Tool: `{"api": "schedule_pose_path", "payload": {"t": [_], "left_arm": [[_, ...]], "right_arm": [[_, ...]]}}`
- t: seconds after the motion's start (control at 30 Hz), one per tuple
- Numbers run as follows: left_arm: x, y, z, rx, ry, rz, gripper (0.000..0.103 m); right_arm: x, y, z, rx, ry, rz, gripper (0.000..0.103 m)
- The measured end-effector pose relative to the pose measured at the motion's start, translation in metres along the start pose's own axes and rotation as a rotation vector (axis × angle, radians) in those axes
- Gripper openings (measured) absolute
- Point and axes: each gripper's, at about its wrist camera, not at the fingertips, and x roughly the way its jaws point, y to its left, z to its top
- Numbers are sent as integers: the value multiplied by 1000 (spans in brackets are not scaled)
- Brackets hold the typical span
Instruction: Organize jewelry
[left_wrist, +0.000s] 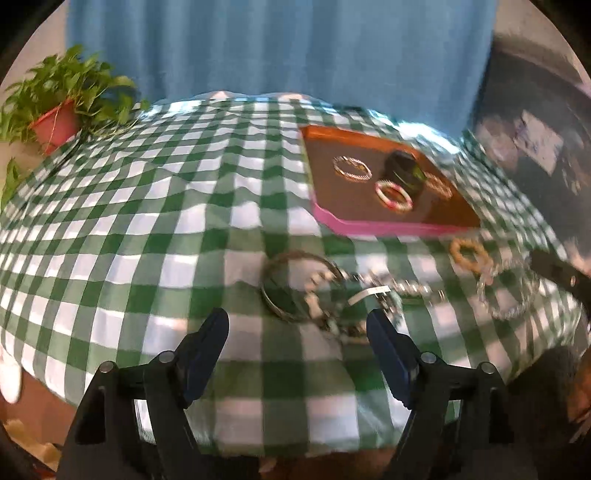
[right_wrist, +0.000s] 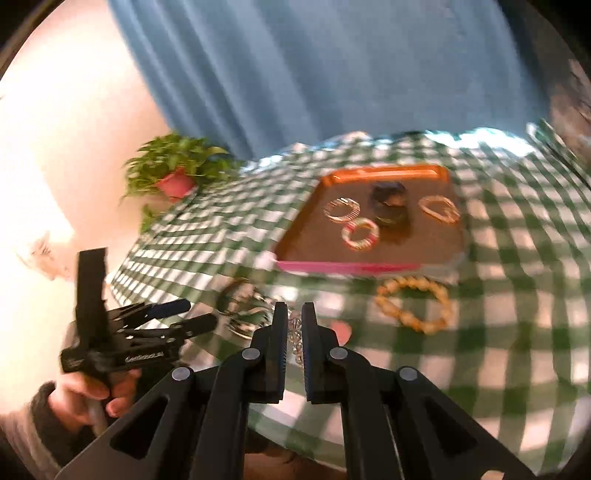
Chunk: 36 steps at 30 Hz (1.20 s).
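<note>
A brown tray with a pink front rim (left_wrist: 369, 226) (right_wrist: 332, 266) lies on the checked table and holds three bracelets and a dark jewelry stand (left_wrist: 404, 170) (right_wrist: 389, 206). Loose on the cloth lie a metal bangle (left_wrist: 295, 284), a chain (left_wrist: 402, 286), a clear beaded bracelet (left_wrist: 506, 295) and a yellow beaded bracelet (left_wrist: 471, 254) (right_wrist: 415, 304). My left gripper (left_wrist: 297, 325) is open, low over the cloth just in front of the bangle and chain. My right gripper (right_wrist: 294, 314) is shut on a silvery beaded bracelet (right_wrist: 295, 338), in front of the tray.
A potted plant (left_wrist: 55, 122) (right_wrist: 175, 181) stands at the table's far left edge. A blue curtain (left_wrist: 277, 48) hangs behind. The green-and-white cloth (left_wrist: 147, 221) drapes over the near edge. The left gripper and the hand holding it show at left in the right wrist view (right_wrist: 129, 347).
</note>
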Motion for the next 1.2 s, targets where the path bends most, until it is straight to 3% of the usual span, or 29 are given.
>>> {"api": "schedule_pose_path", "payload": {"t": [0.1, 0.27, 0.33, 0.43, 0.53, 0.6, 0.63, 0.7, 0.77, 0.8, 0.83, 1.03, 1.2], "left_arm": [[13, 7, 8, -8, 24, -9, 77], [31, -3, 14, 70, 31, -25, 77], [38, -5, 15, 91, 39, -13, 77], [48, -6, 15, 103, 45, -3, 77], [52, -9, 17, 118, 35, 3, 76], [52, -8, 18, 104, 19, -2, 64], [52, -6, 18, 95, 21, -7, 64], [49, -2, 18, 74, 16, -21, 64], [44, 2, 17, 56, 1, -32, 64], [40, 3, 17, 50, -10, -38, 64], [36, 4, 17, 41, -19, -39, 64], [18, 3, 13, 18, -35, -37, 64], [2, -6, 11, 26, -45, -39, 64]], "right_arm": [[17, -4, -2, -15, 29, -16, 6], [48, -46, -25, 94, 127, -101, 7], [50, -58, -31, 119, 149, -148, 14], [43, -70, -29, 162, 136, -133, 20], [45, -58, -27, 96, 133, -167, 27], [48, -49, -30, 35, 135, -191, 37], [49, -41, -30, -5, 138, -205, 43], [54, -34, -33, -55, 138, -240, 45], [63, -29, -35, -99, 137, -277, 44], [65, -26, -36, -125, 135, -315, 32], [67, -25, -36, -147, 132, -368, 6], [52, -49, -31, -1, 105, -306, 7], [29, -44, -24, 23, 36, -287, 7]]}}
